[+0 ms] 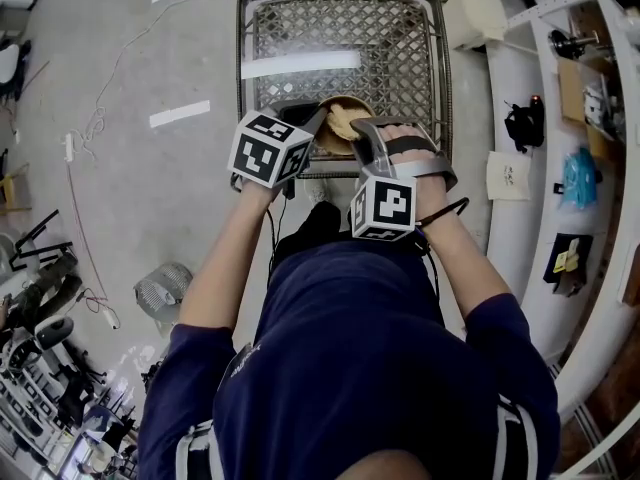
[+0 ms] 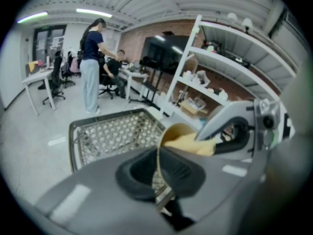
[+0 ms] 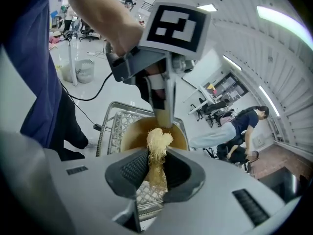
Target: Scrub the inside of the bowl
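Note:
A tan bowl (image 1: pixel 330 136) is held tilted over the near end of a metal mesh basket (image 1: pixel 243 68). My left gripper (image 1: pixel 318 123) is shut on the bowl's rim; in the left gripper view the thin rim (image 2: pixel 157 155) runs edge-on between the jaws of the left gripper (image 2: pixel 157 173). My right gripper (image 1: pixel 358 128) is shut on a yellow fibrous scrubber (image 1: pixel 343 121), which presses into the bowl's inside. The right gripper view shows the scrubber (image 3: pixel 157 143) pinched in the right gripper (image 3: pixel 155 173), against the bowl (image 3: pixel 134 131) below the left gripper's finger (image 3: pixel 164 106).
Curved white shelves (image 1: pixel 520 218) with small items run along the right. A small fan (image 1: pixel 162 290) and cables lie on the floor at left. The basket's mesh (image 2: pixel 107 133) stretches away beyond the bowl. People (image 2: pixel 92 67) stand by desks in the background.

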